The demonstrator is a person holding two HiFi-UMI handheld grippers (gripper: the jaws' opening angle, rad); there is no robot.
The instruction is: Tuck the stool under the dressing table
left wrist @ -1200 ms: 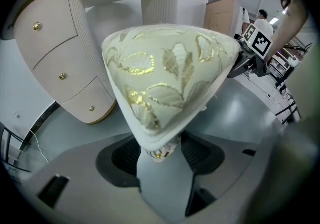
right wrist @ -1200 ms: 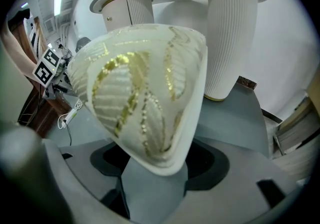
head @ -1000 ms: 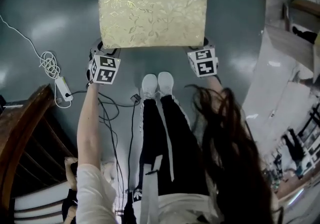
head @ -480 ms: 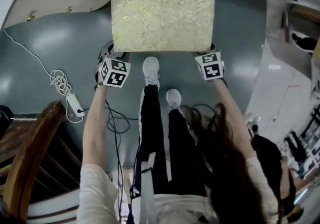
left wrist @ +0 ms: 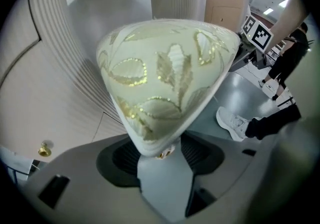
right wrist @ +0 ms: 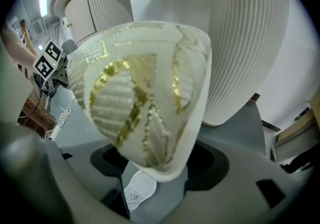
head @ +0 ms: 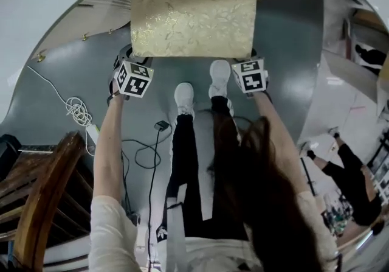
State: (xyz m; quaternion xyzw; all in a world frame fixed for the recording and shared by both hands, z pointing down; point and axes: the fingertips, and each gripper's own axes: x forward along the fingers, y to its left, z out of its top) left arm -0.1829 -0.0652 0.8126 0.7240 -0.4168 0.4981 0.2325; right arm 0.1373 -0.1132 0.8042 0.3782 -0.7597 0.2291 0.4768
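Closest to me, the person's dark-trousered legs end in white shoes [head: 183,97] on the grey floor [head: 73,76]. One foot is ahead of the other. A wooden chair [head: 36,198] stands at their left, with a coiled white cable [head: 76,108] beyond it. Both arms reach forward and down. The left tool [head: 130,61] is clamped on the near left corner of the stool [head: 193,14], with the gold-leaf cushion wedged between its jaws. The right tool [head: 248,62] grips the near right corner the same way, and a shoe shows just beneath it. The stool sits square ahead of the feet, its padded top level. I can't tell whether its legs touch the floor. Its far edge is at the mouth of the dark gap in the white dressing bench [head: 55,9]. The bench's fluted sides curve away on either side, with small gold knobs along the left one.
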